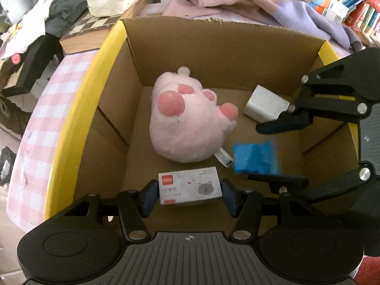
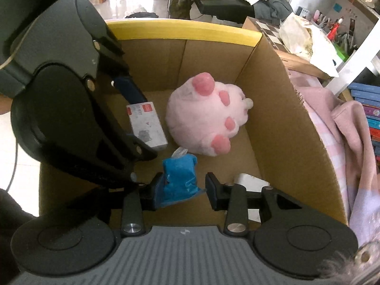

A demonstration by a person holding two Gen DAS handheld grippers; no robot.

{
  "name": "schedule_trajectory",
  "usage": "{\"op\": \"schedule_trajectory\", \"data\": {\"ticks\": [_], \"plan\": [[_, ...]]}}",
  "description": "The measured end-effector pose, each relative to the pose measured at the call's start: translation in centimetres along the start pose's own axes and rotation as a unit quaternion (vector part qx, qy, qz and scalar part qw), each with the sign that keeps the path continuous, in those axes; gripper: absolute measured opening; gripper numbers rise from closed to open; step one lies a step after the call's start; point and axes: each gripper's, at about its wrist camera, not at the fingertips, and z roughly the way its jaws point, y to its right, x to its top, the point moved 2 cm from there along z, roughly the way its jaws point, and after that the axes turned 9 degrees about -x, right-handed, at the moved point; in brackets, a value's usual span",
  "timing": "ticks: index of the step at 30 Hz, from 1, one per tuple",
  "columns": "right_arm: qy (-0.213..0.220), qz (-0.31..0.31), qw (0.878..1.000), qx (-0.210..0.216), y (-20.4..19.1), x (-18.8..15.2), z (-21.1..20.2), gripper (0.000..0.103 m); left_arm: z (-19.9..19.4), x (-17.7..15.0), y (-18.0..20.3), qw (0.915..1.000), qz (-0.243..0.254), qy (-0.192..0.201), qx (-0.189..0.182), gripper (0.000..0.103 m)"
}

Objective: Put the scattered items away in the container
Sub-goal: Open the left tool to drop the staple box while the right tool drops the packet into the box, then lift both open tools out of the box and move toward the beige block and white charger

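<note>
Cardboard box (image 1: pixel 228 47) with yellow-edged flaps holds a pink paw plush (image 1: pixel 187 116) on its floor and a white block (image 1: pixel 263 104) near one corner. Both grippers reach into it. Left gripper (image 1: pixel 190 194) is clamped on a small staple box (image 1: pixel 190 187) printed with a grey cat, held above the floor. Right gripper (image 2: pixel 184 190) has its jaws spread; a blue cloth piece (image 2: pixel 180 180) lies against 1 finger, the other finger clear of it.
</note>
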Motion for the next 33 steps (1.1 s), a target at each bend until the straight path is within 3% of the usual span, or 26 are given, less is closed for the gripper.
{"op": "schedule_trajectory", "data": {"ticks": [1,3,8,19,27,33], "plan": [[0.004,-0.004,1.0,-0.008,0.0,0.0,-0.2,0.043,-0.2,0.0,0.0,1.0,0.002,0.005,0.006,0.072],[0.014,-0.005,1.0,-0.022,0.2,0.0,-0.8,0.051,-1.0,-0.1,0.0,0.9997,0.006,0.022,0.002,0.073],[0.048,0.046,0.997,-0.027,1.3,-0.4,-3.4,0.057,-4.1,-0.8,0.1,0.9968,0.004,0.08,-0.004,0.08],[0.126,0.14,0.975,-0.115,1.3,-1.2,-11.8,0.057,-11.0,-3.0,0.6,0.9824,0.032,0.184,-0.002,0.085],[0.166,0.252,0.93,-0.209,-0.1,-4.2,-16.3,0.059,-15.5,-6.7,0.4,0.9604,0.024,0.277,0.018,0.09],[0.164,0.327,0.893,-0.264,-2.6,-7.3,-18.8,0.059,-17.0,-10.5,-0.2,0.9507,-0.01,0.31,0.015,0.09]]}}
